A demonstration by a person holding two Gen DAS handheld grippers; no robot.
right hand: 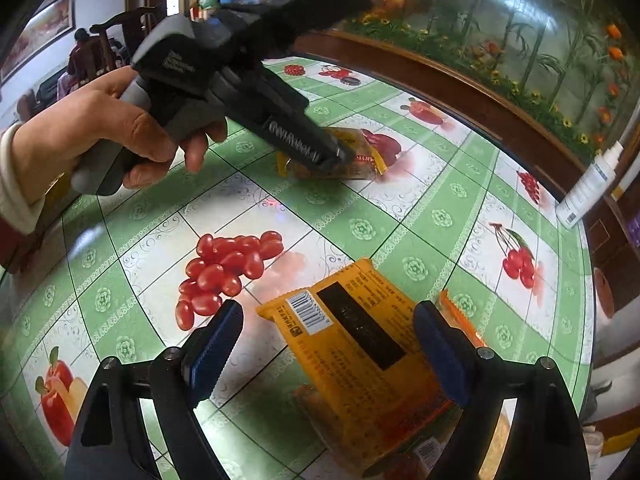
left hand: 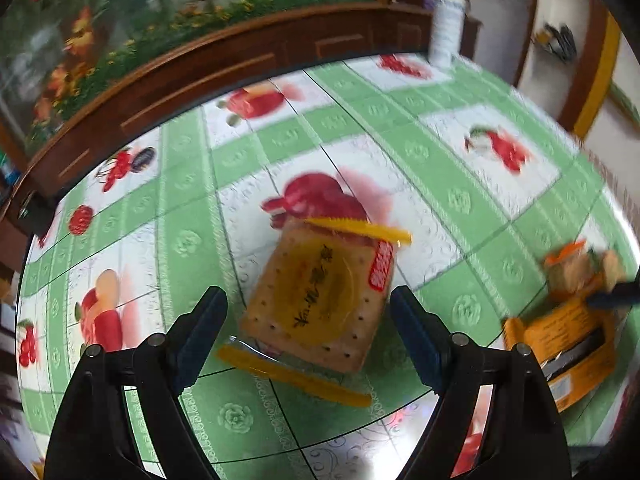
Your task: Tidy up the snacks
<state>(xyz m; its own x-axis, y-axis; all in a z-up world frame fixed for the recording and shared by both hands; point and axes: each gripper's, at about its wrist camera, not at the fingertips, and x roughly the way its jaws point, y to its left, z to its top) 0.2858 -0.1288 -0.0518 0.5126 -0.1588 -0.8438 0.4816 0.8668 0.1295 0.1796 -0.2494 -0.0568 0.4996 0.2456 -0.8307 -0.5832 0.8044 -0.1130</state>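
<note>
Both grippers poised over snack packets, nothing pinched yet.

My left gripper (left hand: 308, 320) stands spread astride the cracker packet (left hand: 320, 300) at lower centre of its view; my right gripper (right hand: 328, 344) is spread over the orange packet (right hand: 360, 356) at lower centre of its own. I'd lower each squarely and close across the narrow width, not on the crimped end seals, which would probably slip on the glossy tablecloth (right hand: 360, 228).
</note>
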